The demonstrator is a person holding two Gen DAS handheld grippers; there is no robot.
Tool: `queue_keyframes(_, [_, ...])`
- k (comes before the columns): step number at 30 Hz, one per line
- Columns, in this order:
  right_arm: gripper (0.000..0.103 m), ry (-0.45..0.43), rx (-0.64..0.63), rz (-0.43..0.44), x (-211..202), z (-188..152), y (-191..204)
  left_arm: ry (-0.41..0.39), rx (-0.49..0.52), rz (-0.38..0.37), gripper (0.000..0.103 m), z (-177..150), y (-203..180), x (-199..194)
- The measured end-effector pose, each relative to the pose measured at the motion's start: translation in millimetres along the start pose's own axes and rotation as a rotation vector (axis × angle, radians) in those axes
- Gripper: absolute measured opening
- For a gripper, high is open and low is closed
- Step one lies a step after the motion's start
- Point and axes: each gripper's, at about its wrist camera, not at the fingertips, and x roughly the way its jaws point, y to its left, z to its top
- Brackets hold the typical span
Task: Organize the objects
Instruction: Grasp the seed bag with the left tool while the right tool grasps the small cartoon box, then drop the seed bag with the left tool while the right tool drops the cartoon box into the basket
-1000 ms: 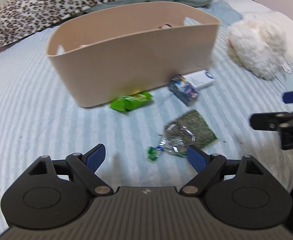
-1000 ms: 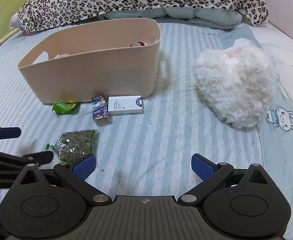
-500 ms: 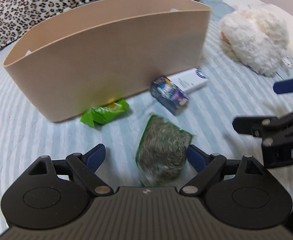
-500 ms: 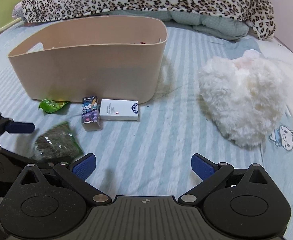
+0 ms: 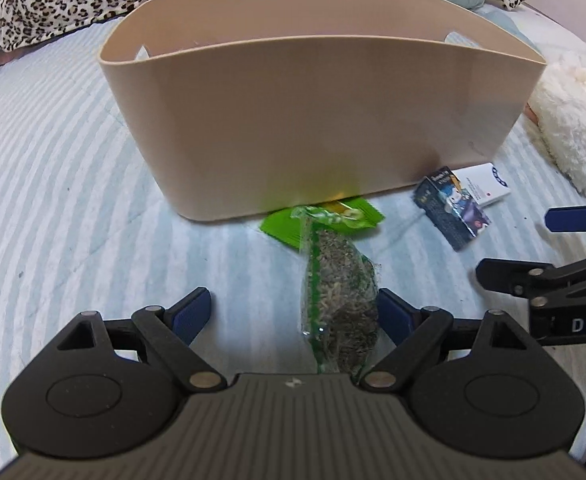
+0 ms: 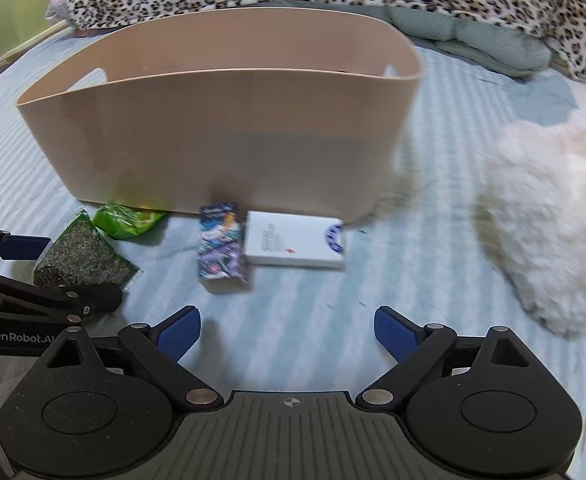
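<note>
Left wrist view: the left claw (image 5: 291, 312) is being held released, its blue pads spread wide, with the clear bag of dried herbs (image 5: 339, 300) lying between them on the striped bed sheet (image 5: 73, 208). The bag is touching or nearly touching the right pad, while the left pad is standing well apart from it. The bag's far end is overlapping the green snack packet (image 5: 345, 220), which is lying against the base of the beige bin (image 5: 313, 112).

In the right wrist view, the right claw (image 6: 287, 330) is likewise being kept released, with nothing between its pads; the small printed carton (image 6: 221, 252) and the white card box (image 6: 295, 244) are lying side by side ahead of it, just in front of the bin. A white fluffy item (image 6: 553, 216) is resting to the right.

The herb bag is judged to be very light, soft and crinkly, with loose contents that are likely to shift when squeezed; its film is probably slippery. A hold across the filled middle, where the bulk gives the pads something to bite, is being favoured over the thin sealed edge. The bag should be centred first, so that it is not pushed sideways on closing. A gentle squeeze is advised, as the film could burst or slide out.
</note>
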Motion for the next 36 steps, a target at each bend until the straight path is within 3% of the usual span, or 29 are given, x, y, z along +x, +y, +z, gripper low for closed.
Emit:
queue_keyframes(5, [0.086,0.011,0.011,0.024,13,8,10,0.000,-0.018,-0.023,0.088,6,11,5])
queue_keyframes(11, [0.069,0.020,0.041,0.040,23,15,12,-0.041,-0.011,-0.068,0.064,8,18,3])
queue_keyframes(15, [0.041,0.003,0.018,0.039,21,17,19,-0.052,-0.012,-0.095,0.037,11,18,3])
queue_keyframes(16, [0.031,0.000,0.012,0.040,20,17,20,-0.051,-0.005,-0.096,0.035,11,17,2])
queue_keyframes(18, [0.023,0.001,0.004,0.043,18,16,22,-0.050,0.013,-0.084,0.033,9,13,-2])
queue_keyframes(26, [0.023,0.000,-0.005,0.050,-3,2,20,-0.029,-0.010,-0.078,0.030,4,17,-22])
queue_keyframes(36, [0.023,-0.110,0.020,0.065,-61,4,3,-0.144,0.010,-0.050,0.030,8,20,-83])
